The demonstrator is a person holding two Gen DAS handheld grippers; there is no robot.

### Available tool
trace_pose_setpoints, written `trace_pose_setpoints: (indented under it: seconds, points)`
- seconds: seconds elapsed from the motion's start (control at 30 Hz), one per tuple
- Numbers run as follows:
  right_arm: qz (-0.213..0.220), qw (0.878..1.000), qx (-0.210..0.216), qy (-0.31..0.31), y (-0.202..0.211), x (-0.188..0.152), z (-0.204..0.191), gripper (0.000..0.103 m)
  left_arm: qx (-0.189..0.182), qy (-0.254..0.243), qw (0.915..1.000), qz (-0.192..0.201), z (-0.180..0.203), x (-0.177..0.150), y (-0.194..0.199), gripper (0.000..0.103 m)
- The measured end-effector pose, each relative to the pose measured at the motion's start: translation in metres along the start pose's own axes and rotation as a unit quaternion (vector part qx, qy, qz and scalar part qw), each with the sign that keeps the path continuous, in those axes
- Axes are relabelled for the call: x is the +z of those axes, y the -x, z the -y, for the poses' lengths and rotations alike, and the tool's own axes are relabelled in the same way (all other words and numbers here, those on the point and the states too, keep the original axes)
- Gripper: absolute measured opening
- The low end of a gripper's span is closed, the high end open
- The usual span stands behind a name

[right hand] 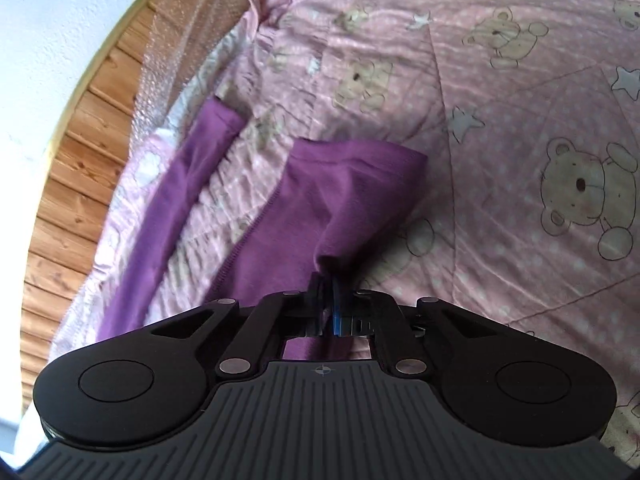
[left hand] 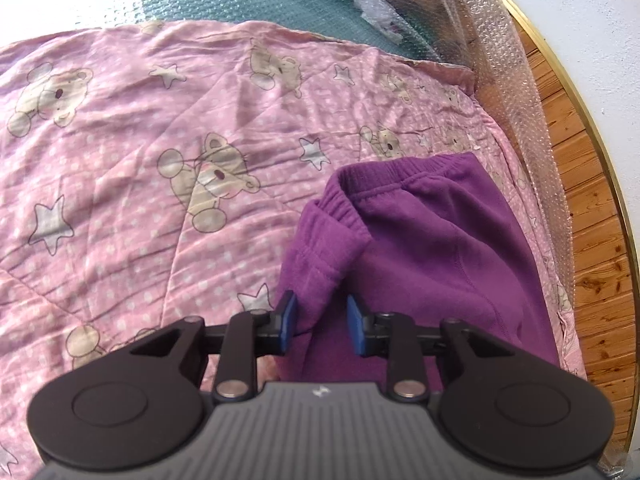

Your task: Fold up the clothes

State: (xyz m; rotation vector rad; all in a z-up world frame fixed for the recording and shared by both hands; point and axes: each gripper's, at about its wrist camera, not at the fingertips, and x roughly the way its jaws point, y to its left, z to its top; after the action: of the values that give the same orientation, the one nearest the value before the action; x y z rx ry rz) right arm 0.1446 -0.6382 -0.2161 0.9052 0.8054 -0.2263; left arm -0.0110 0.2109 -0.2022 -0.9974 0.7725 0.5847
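Right tool (right hand: 326,280) clamps purple trousers (right hand: 352,192), left tool (left hand: 322,312) apart, trouser legs cut off.

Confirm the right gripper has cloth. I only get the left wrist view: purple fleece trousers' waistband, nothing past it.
Observer: Yes. The right gripper has its jaws shut on a bunched leg of the purple fleece trousers.
Operator: Legs stacked?
Observer: No. The other leg lies apart, with the pink bear-print quilt showing between them.
Operator: Where is it?
Observer: Along the quilt's edge, next to the wooden panelling.
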Motion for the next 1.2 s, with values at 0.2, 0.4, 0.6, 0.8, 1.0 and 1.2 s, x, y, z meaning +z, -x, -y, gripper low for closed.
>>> trace_pose_setpoints:
  seconds: [0.2, 0.4, 0.6, 0.8, 1.0, 1.2]
  points:
    - [-0.006, 1.000, -0.001, 0.011, -0.008, -0.003, 0.000, 0.026, 0.009, -0.054, 0.9984, 0.015, 0.017, -0.004, -0.003, 0.074]
    - [0.020, 0.999, 0.001, 0.043, 0.006, 0.016, -0.029, 0.000, -0.015, -0.098, 0.9948, 0.022, 0.070, 0.027, -0.005, 0.002]
    - [0.120, 0.987, 0.104, 0.009, 0.080, 0.073, -0.084, 0.000, -0.124, -0.121, 0.9842, 0.038, 0.164, 0.123, 0.054, 0.002]
    - [0.109, 0.984, 0.141, 0.026, 0.126, 0.049, -0.081, 0.000, -0.125, -0.168, 0.9776, -0.018, 0.147, 0.139, 0.076, 0.002]
    - [-0.021, 0.998, 0.051, -0.027, 0.052, -0.009, -0.049, 0.030, -0.071, -0.120, 0.9890, -0.051, 0.079, 0.109, 0.047, 0.002]
    - [-0.018, 0.997, 0.003, 0.070, 0.010, 0.000, -0.121, 0.068, -0.030, -0.075, 0.9946, -0.066, 0.026, 0.079, 0.026, 0.002]
